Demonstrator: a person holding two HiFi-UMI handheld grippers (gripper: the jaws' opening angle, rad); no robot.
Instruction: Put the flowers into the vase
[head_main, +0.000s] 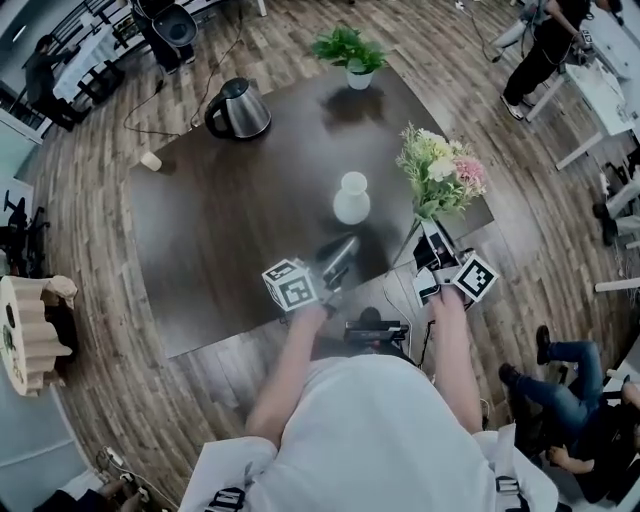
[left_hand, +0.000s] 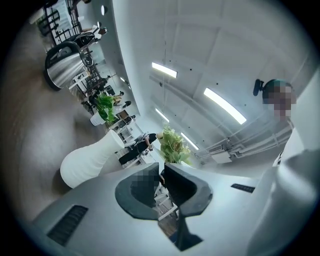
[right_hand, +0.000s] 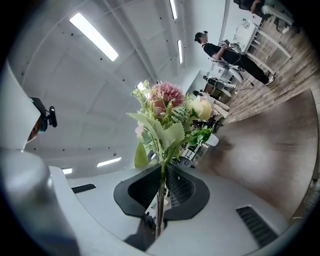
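**Flowers in right gripper, vase empty**

Dark worktop (head_main: 230, 230). Kettle (head_main: 240, 108) at back left. Potted plant (head_main: 352, 52) at the back edge, further right.

Left gripper (head_main: 347, 248): at the front edge, pointing toward the vase (head_main: 351, 198) and stopping short of it. In the left gripper view its jaws are clenched, nothing between them.

Vase: white, upright, near the worktop's middle, nothing in its mouth.

Flowers (head_main: 440, 172): pink and cream heads with green leaves, up in the air right of the vase, clear of it, over the worktop's right front corner.

Right gripper (head_main: 425, 235): grasping the flowers by the stems. The right gripper view shows the jaws closed on the thin stems, the heads standing above them.
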